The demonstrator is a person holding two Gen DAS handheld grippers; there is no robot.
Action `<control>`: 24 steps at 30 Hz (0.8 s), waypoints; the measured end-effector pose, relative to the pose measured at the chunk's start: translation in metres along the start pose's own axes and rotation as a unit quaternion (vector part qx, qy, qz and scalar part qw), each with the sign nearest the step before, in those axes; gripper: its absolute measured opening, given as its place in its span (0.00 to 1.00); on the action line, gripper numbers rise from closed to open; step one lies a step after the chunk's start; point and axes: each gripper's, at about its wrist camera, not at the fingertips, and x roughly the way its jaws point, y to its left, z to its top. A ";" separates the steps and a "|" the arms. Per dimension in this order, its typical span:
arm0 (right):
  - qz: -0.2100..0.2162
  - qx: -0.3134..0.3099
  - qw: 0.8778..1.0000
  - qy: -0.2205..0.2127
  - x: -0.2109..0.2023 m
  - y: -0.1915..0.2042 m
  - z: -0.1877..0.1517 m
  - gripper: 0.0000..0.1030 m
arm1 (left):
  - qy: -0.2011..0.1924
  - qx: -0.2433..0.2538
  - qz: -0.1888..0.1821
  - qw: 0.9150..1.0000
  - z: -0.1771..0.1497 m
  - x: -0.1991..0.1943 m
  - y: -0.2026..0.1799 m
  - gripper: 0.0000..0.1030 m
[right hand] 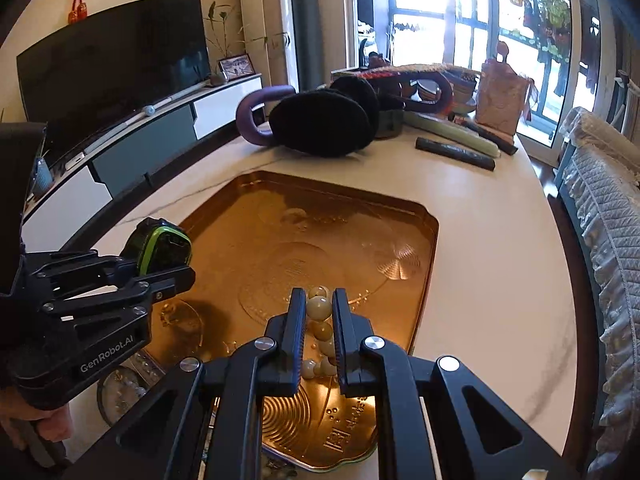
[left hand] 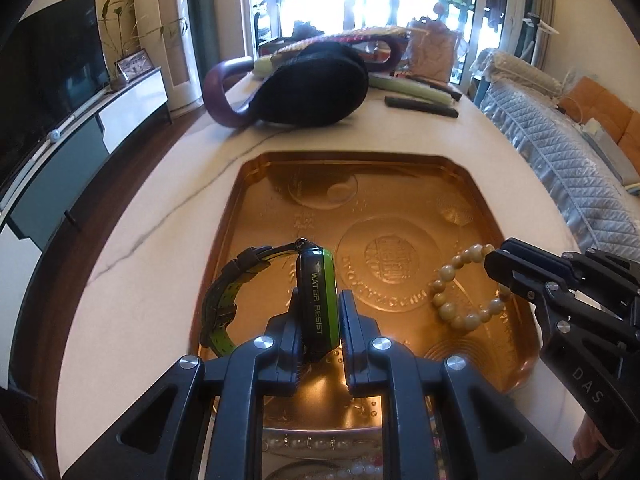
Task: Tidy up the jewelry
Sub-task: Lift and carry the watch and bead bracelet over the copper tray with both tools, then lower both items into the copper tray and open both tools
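L gripper [left hand: 320, 320] fingers clamp green watch [left hand: 318, 300] – R gripper [right hand: 318, 320] fingers clamp bead bracelet [right hand: 320, 320] – both over gold tray [left hand: 360, 168].

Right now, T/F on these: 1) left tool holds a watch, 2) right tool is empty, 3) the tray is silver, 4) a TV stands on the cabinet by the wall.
1) The left tool grips a green-and-black watch: true.
2) The right tool is empty: false, it is clamped on a beaded bracelet.
3) The tray is silver: false, it is gold-coloured.
4) A TV stands on the cabinet by the wall: true.
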 end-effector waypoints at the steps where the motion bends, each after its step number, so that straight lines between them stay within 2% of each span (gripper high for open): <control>1: -0.001 0.003 1.000 0.007 0.004 -0.002 -0.002 0.12 | 0.004 -0.001 0.003 1.000 -0.001 0.003 0.000 0.16; 16: -0.027 0.006 0.998 0.063 0.029 -0.004 -0.018 0.12 | 0.044 -0.008 0.017 0.999 -0.009 0.024 0.000 0.16; 19: -0.006 0.012 0.998 0.064 0.028 -0.004 -0.018 0.13 | 0.048 -0.004 0.008 0.999 -0.009 0.021 -0.001 0.22; 20: -0.001 0.016 0.998 0.056 0.024 -0.004 -0.017 0.17 | 0.044 -0.003 0.008 0.999 -0.009 0.018 -0.001 0.41; 21: 0.002 0.019 0.999 0.047 0.020 -0.004 -0.016 0.34 | 0.037 -0.002 0.009 0.999 -0.009 0.013 -0.003 0.73; 22: -0.005 0.023 0.999 0.033 0.013 -0.005 -0.015 0.41 | 0.025 0.001 0.027 0.999 -0.009 0.007 -0.004 0.77; 24: -0.013 0.029 0.999 0.014 0.002 -0.009 -0.012 0.69 | 0.006 0.009 0.048 0.999 -0.011 -0.004 -0.003 0.79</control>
